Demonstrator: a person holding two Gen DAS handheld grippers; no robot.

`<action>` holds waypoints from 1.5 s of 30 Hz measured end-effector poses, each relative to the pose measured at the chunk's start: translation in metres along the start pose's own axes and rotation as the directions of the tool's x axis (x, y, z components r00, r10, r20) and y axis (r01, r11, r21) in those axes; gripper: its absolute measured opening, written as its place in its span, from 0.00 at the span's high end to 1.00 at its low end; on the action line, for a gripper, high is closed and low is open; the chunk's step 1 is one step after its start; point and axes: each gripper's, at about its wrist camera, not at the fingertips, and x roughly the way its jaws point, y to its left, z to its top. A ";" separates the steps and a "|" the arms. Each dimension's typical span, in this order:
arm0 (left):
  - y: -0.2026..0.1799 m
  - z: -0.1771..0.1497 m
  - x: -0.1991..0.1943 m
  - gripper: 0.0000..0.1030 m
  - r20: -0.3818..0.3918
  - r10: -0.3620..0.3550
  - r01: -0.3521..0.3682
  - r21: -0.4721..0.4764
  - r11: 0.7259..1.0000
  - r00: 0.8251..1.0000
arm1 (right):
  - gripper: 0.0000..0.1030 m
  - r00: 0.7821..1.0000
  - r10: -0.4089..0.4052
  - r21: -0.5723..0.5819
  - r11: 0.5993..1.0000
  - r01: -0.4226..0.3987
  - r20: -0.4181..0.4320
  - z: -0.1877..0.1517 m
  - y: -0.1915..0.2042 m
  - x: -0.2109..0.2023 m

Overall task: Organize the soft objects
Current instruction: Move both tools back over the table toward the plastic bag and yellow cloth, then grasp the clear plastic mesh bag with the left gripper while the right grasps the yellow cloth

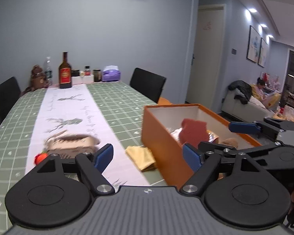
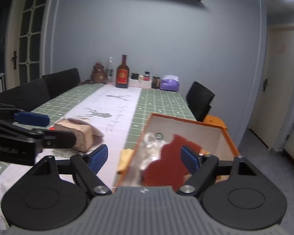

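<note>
Left wrist view: low over the near end of the bench (image 1: pixel 117 101), facing along it to the far wall, angled slightly down; box (image 1: pixel 158 146) close at right. Right wrist view: same facing, set further right, directly behind the box (image 2: pixel 188 120). Shared: bench, box, bottle (image 1: pixel 65 72) (image 2: pixel 122 74), wall; each view catches the other's tongs (image 1: pixel 245 127) (image 2: pixel 31 118).

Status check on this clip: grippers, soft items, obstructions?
Left hand-held gripper open, empty. Right hand-held gripper open, empty. Red soft toy in orange box; yellow cloth, beige plush outside. Nothing obstructing.
</note>
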 end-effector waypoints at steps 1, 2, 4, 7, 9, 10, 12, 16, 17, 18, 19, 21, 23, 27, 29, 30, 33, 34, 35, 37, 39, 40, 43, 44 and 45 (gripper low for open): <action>0.006 -0.005 -0.005 0.10 0.002 0.010 -0.010 -0.018 1.000 1.000 | 0.23 1.000 -0.002 -0.002 1.000 0.002 0.003 -0.004 0.009 -0.001; 0.011 -0.010 -0.009 0.11 0.003 0.020 -0.020 -0.037 0.999 1.000 | 0.23 1.000 0.007 0.004 1.000 -0.007 0.007 -0.009 0.016 -0.001; 0.022 -0.020 -0.017 0.19 0.000 0.043 -0.043 -0.064 0.997 0.999 | 0.23 0.999 0.035 0.033 0.999 -0.035 0.000 -0.018 0.026 -0.001; 0.033 -0.036 -0.029 0.25 0.000 0.091 -0.090 -0.067 0.994 0.996 | 0.23 0.999 0.044 0.075 0.996 -0.044 0.002 -0.030 0.038 0.001; 0.038 -0.048 -0.037 0.29 -0.004 0.110 -0.110 -0.061 0.992 0.994 | 0.23 0.999 0.036 0.105 0.994 -0.038 0.021 -0.040 0.046 0.000; 0.040 -0.053 -0.039 0.33 -0.010 0.120 -0.120 -0.061 0.991 0.993 | 0.22 0.999 0.032 0.120 0.992 -0.035 0.029 -0.045 0.050 -0.001; 0.047 -0.067 -0.047 0.38 -0.023 0.149 -0.151 -0.088 0.985 0.989 | 0.22 0.998 -0.010 0.111 0.994 0.002 0.067 -0.054 0.060 -0.005; 0.059 -0.091 -0.056 0.41 -0.032 0.215 -0.218 -0.126 0.968 0.976 | 0.21 0.991 -0.068 0.075 0.995 0.059 0.116 -0.063 0.076 -0.012; 0.060 -0.095 -0.058 0.41 -0.035 0.228 -0.231 -0.125 0.965 0.973 | 0.23 0.990 -0.068 0.061 0.996 0.060 0.128 -0.065 0.079 -0.013; 0.062 -0.100 -0.060 0.41 -0.034 0.241 -0.243 -0.127 0.962 0.970 | 0.23 0.989 -0.059 0.045 0.998 0.054 0.133 -0.066 0.083 -0.013; 0.064 -0.104 -0.062 0.41 -0.033 0.249 -0.251 -0.132 0.959 0.968 | 0.23 0.989 -0.059 0.034 0.998 0.055 0.136 -0.068 0.087 -0.015; 0.069 -0.112 -0.066 0.38 -0.029 0.259 -0.260 -0.146 0.954 0.965 | 0.23 0.985 -0.046 0.010 0.999 0.045 0.168 -0.074 0.099 -0.018; 0.073 -0.117 -0.066 0.34 -0.047 0.261 -0.265 -0.166 0.950 0.964 | 0.23 0.987 -0.018 -0.005 1.000 0.019 0.158 -0.080 0.107 -0.016; 0.079 -0.125 -0.067 0.14 -0.062 0.244 -0.252 -0.180 0.951 0.968 | 0.29 0.998 0.055 0.024 0.998 -0.056 0.040 -0.090 0.113 0.005; 0.081 -0.128 -0.066 0.13 -0.069 0.240 -0.249 -0.180 0.952 0.968 | 0.38 0.998 0.068 0.038 0.997 -0.067 -0.019 -0.095 0.113 0.015; 0.082 -0.129 -0.064 0.13 -0.080 0.239 -0.250 -0.185 0.950 0.968 | 0.38 0.996 0.076 0.041 0.996 -0.074 -0.047 -0.097 0.113 0.020; 0.089 -0.131 -0.056 0.10 -0.126 0.222 -0.245 -0.217 0.945 0.967 | 0.38 0.990 0.094 0.034 0.995 -0.091 -0.106 -0.100 0.115 0.029; 0.092 -0.131 -0.053 0.10 -0.145 0.215 -0.244 -0.225 0.943 0.966 | 0.39 0.986 0.106 0.032 0.994 -0.103 -0.127 -0.103 0.118 0.032; 0.094 -0.131 -0.050 0.10 -0.172 0.212 -0.248 -0.233 0.940 0.962 | 0.40 0.983 0.116 0.033 0.993 -0.112 -0.142 -0.104 0.119 0.034; 0.098 -0.130 -0.047 0.10 -0.202 0.230 -0.276 -0.239 0.931 0.952 | 0.42 0.978 0.123 0.032 0.992 -0.120 -0.169 -0.106 0.122 0.039; 0.102 -0.126 -0.049 0.09 -0.191 0.245 -0.288 -0.251 0.924 0.951 | 0.43 0.974 0.132 0.035 0.991 -0.128 -0.185 -0.107 0.123 0.042; 0.104 -0.123 -0.048 0.09 -0.191 0.240 -0.284 -0.256 0.924 0.952 | 0.43 0.971 0.142 0.043 0.990 -0.136 -0.191 -0.107 0.123 0.044; 0.103 -0.114 -0.034 0.08 -0.220 0.220 -0.269 -0.229 0.936 0.950 | 0.44 0.966 0.161 0.057 0.987 -0.153 -0.204 -0.106 0.125 0.049; 0.100 -0.113 -0.029 0.08 -0.231 0.213 -0.262 -0.208 0.942 0.949 | 0.44 0.966 0.161 0.055 0.987 -0.153 -0.204 -0.106 0.126 0.050; 0.098 -0.112 -0.023 0.08 -0.244 0.213 -0.262 -0.190 0.946 0.946 | 0.44 0.966 0.160 0.053 0.987 -0.153 -0.205 -0.106 0.126 0.051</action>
